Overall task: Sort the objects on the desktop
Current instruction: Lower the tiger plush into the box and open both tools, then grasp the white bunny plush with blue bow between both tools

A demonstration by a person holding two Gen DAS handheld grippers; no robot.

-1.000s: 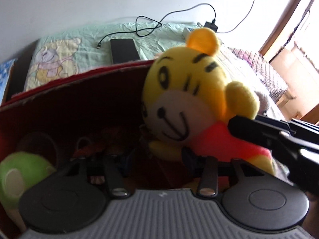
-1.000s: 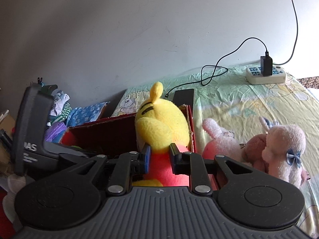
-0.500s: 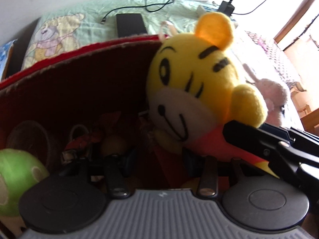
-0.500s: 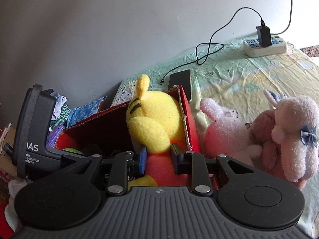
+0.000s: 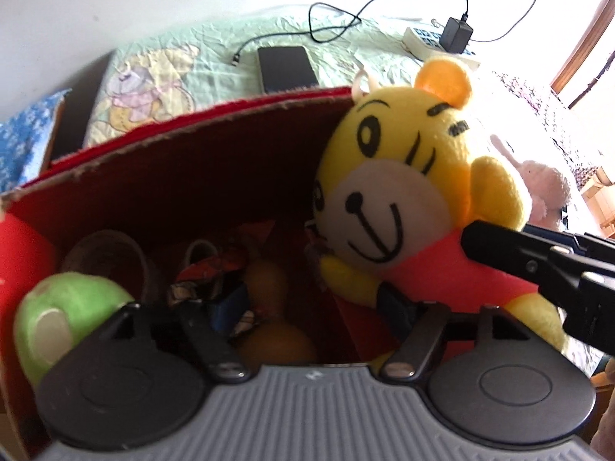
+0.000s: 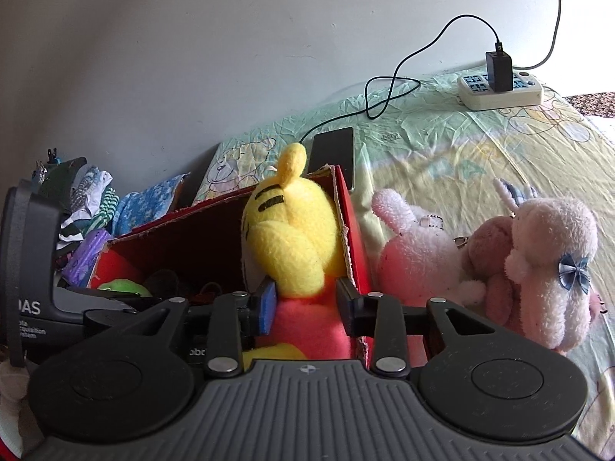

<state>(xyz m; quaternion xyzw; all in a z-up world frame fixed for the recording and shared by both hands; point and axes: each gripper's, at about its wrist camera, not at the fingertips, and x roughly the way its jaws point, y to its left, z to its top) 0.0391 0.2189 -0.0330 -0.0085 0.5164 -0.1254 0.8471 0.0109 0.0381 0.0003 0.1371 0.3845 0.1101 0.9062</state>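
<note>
1 yellow tiger plush [image 6: 292, 238] | 1 red box [image 6: 349, 238] | 2 pink plushes [image 6: 415, 257]

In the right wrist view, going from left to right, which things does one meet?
Pile of clothes → red box → yellow tiger plush → pink rabbit plush → pink plush with blue bow.

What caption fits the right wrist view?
Right gripper holds a yellow plush toy over the red box.
</note>
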